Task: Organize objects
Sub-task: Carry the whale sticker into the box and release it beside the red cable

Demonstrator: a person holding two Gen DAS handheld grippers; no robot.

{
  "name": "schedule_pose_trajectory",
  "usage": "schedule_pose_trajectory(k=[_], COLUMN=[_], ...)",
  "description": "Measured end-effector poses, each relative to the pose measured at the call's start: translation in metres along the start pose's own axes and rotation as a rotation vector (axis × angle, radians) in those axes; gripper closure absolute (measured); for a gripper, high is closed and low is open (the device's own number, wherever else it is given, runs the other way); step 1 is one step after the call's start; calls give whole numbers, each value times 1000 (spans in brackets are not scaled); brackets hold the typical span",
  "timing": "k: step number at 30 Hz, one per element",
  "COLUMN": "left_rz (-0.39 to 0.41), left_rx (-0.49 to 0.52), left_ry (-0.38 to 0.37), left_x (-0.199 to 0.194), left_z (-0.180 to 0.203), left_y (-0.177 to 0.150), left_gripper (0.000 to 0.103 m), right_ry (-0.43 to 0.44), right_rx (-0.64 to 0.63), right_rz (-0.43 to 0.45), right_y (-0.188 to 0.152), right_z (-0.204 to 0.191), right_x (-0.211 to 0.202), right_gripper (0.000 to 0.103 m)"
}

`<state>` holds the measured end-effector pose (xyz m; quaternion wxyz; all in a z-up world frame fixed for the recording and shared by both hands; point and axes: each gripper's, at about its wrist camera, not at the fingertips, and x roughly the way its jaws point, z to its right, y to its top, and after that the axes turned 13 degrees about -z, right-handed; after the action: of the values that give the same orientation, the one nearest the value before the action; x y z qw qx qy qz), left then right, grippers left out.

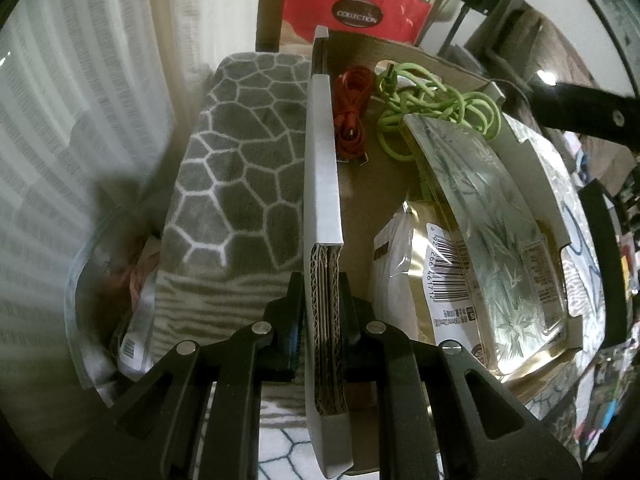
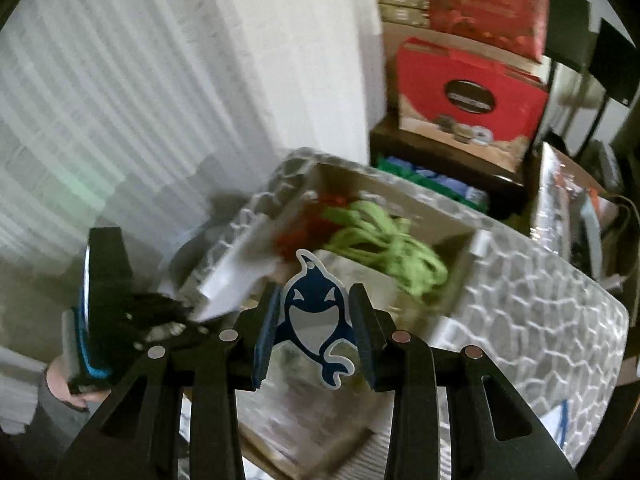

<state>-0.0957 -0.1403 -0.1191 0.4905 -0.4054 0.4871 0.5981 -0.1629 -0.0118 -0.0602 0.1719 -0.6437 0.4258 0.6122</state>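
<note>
Cables, red [image 1: 351, 114] and green [image 1: 436, 108], already lie boxed as my left gripper [image 1: 322, 320] clamps the cardboard box's wall [image 1: 322, 184]; from the right, my right gripper [image 2: 316, 328] carries an orca tag [image 2: 316, 320] pinched above the box [image 2: 476, 244], still unplaced.

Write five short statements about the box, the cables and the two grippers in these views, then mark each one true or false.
1. The left gripper is clamped on the cardboard box wall. True.
2. The right gripper holds a green cable. False: it holds a flat blue and white whale tag.
3. A red cable and a green cable lie inside the box. True.
4. The box is wrapped shut with tape. False: it stands open, its contents showing.
5. A grey blanket with a white cell pattern lies beside the box. True.
</note>
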Motion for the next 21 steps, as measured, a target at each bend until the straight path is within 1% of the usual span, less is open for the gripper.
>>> schedule_pose_trajectory(k=[3, 6, 11, 21], left_rz=[0, 0, 0, -1], left_rx=[1, 2, 2, 1], left_ry=[-2, -4, -3, -2], left_x=[0, 1, 1, 1], left_z=[0, 0, 1, 2], left_y=[0, 1, 1, 2], left_gripper=[90, 90, 90, 90], right_ry=[35, 66, 58, 21], right_rx=[6, 24, 30, 73], right_rz=[-4, -13, -8, 24], right_y=[9, 16, 14, -3], right_z=[-12, -17, -17, 11], right_x=[11, 20, 19, -6], right_gripper=[66, 61, 61, 60])
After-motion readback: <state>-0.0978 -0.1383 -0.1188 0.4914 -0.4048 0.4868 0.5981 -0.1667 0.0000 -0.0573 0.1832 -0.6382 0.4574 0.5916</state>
